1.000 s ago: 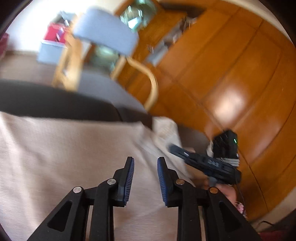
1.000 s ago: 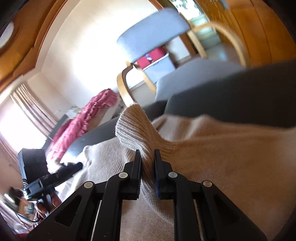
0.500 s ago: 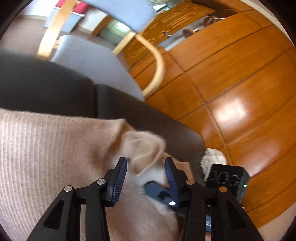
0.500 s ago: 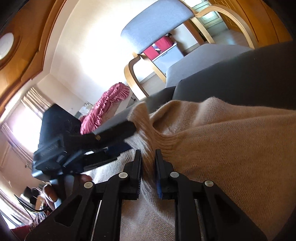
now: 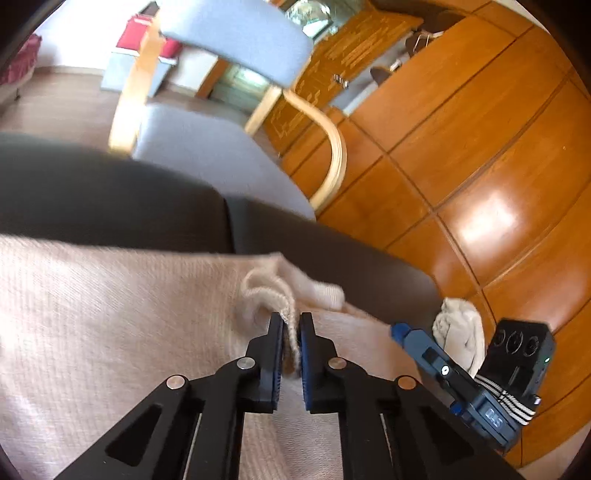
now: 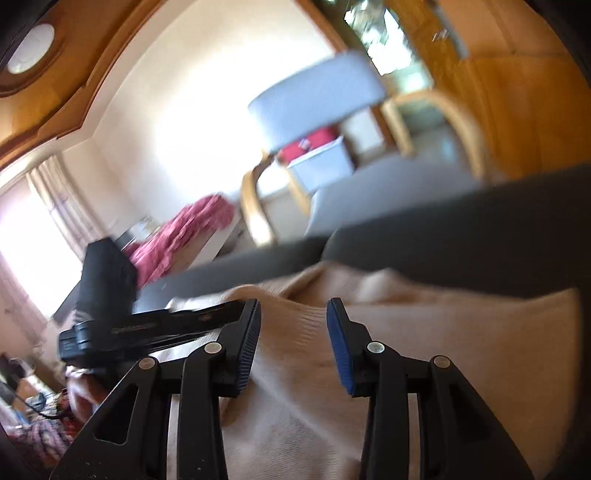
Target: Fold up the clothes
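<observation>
The sweater, beige and ribbed, lay spread across the dark sofa, its far edge just short of the sofa's back.

The left gripper had its fingers pressed together on a raised fold of the sweater's ribbed edge, the knit pinched between the blue pads and rising in a small loop just beyond the tips. Past that loop a paler, bunched bit of the same knit sat against the dark cushion. To the right of it the other tool showed in the left wrist view, lying low over the cloth, with a crumpled pale cloth behind it near the wood floor.

The right gripper was held with its fingers well apart, nothing between them (only the flat knit lay beneath). The sweater ran under and ahead of the tips to the sofa. The left tool reached in from the left, its tip close beside the right gripper's left finger.

Beyond the sofa stood a chair with a blue-grey seat and pale bent-wood arms; the right wrist view was blurred.
</observation>
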`<state>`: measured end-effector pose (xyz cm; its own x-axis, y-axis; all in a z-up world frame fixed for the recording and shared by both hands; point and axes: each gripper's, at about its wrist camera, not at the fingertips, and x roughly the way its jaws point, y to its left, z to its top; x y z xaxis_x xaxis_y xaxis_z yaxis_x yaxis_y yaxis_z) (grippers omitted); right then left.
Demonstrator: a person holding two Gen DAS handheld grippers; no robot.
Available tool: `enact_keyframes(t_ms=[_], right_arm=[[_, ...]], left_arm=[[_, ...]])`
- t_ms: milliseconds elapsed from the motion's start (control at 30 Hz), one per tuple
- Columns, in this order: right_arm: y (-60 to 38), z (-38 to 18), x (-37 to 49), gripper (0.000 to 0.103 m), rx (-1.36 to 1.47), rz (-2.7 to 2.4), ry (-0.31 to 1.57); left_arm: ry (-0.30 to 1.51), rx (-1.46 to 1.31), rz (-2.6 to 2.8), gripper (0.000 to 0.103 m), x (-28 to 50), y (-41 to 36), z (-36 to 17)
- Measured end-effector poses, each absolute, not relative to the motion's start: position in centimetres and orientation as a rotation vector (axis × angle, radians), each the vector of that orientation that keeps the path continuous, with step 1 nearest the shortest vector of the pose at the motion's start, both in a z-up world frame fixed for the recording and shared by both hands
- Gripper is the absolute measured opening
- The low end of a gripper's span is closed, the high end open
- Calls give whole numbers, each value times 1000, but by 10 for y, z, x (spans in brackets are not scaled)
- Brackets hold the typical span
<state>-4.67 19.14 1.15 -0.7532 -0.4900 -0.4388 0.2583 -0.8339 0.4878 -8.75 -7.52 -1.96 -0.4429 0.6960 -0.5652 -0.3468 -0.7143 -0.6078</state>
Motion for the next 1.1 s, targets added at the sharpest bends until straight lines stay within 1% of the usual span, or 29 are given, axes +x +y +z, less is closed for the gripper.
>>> enact_keyframes(t_ms=[100,233,367,400,433,500,733,1100], right_arm=[[195,13,-45,40,758,-2548,-597],[177,8,-47,40,815,-2533,-487],[159,3,-48,39,871,-2514,-377],[154,2,-49,34,884,-2508,-349],[149,0,-49,32,897,-2503,-322],[144,-2,-50,32,913,-2495,-287],[150,-11,-54,32,956,-2471,-342],[172,-12,-55,32,964,-2532,-445]], left_arm=[[-568,-1040,2228,7,-86,-104,2],[-565,-988,2370,7,-84,-151,19],[-630,-996,2466,7,-75,-207,14],[-645,-998,2480,7,-72,-219,12],[-655,-999,2493,7,-70,-230,9],[-670,-998,2519,7,-65,-247,3],[-825,-971,2561,7,-46,-304,-15],[-1025,-934,2523,7,-21,-340,-48]])
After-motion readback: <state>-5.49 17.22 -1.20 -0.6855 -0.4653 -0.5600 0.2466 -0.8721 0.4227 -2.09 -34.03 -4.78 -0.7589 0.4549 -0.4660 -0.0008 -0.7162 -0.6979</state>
